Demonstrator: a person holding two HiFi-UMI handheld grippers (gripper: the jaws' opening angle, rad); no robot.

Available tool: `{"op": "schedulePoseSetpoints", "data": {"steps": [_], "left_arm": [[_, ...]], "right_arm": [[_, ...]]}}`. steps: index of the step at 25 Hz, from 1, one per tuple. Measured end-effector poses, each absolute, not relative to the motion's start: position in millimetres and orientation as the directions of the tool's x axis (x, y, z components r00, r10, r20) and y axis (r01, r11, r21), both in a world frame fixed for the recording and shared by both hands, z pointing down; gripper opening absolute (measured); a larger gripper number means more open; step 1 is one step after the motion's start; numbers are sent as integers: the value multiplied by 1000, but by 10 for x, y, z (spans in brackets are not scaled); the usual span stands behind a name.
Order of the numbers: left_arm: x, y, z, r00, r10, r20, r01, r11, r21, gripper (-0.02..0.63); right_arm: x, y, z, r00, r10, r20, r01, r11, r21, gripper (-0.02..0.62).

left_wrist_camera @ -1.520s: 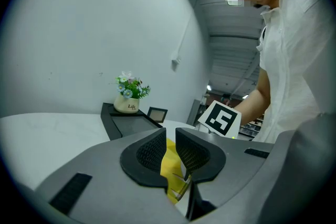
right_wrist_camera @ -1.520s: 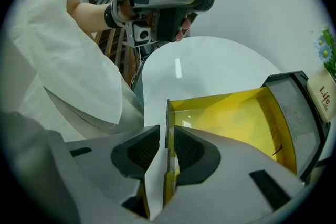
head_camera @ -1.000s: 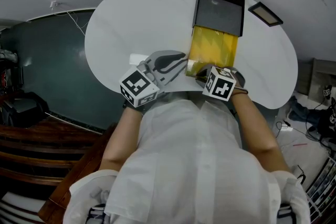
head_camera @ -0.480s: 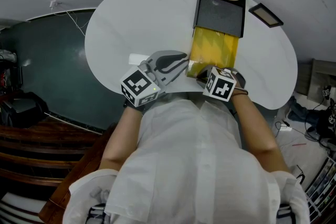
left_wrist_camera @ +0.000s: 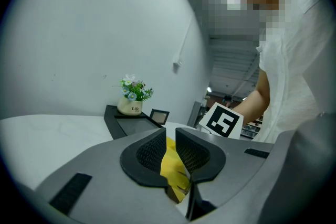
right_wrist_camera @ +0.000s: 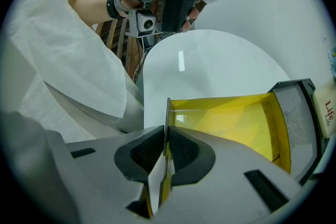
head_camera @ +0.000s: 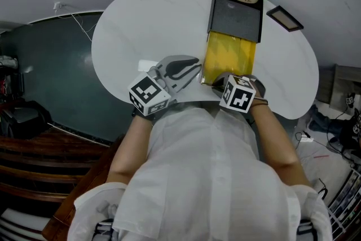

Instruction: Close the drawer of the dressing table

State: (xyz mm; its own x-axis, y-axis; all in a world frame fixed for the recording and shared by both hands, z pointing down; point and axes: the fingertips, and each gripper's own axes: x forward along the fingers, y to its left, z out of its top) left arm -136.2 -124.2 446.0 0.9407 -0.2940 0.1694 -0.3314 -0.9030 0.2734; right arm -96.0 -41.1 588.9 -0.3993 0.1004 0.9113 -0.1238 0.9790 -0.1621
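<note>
Head view: yellow drawer (head_camera: 228, 56) stands well out of the black case (head_camera: 236, 8) on the white tabletop (head_camera: 146, 20), toward the person. Right tool (head_camera: 217, 82) is at its front edge, left tool (head_camera: 194, 68) just beside.

Left gripper view: jaws slightly apart, nothing pinched, drawer seen beyond the gap.

Right gripper view: jaws have just been closing, now pinching the thin front panel.

Prob. light, stiff, slick plastic, so push square on the front w/ gentle force.

Vs earlier frame: drawer no further in, hands unmoved.

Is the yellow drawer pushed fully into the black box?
No, the yellow drawer sticks well out of the black box, its inside exposed.
</note>
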Motion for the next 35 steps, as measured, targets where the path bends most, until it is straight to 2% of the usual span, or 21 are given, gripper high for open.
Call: {"op": "schedulePoseSetpoints", "data": {"steps": [14, 35], "left_arm": [[-1352, -1337, 4467, 940, -294, 175, -333, -904, 269, 51], [-1329, -1474, 4492, 931, -316, 182, -357, -894, 271, 51]], "right_arm": [[-821, -812, 5758, -397, -3, 918, -177, 982, -73, 21], [-743, -1218, 5877, -358, -51, 932, -199, 980, -22, 21]]}}
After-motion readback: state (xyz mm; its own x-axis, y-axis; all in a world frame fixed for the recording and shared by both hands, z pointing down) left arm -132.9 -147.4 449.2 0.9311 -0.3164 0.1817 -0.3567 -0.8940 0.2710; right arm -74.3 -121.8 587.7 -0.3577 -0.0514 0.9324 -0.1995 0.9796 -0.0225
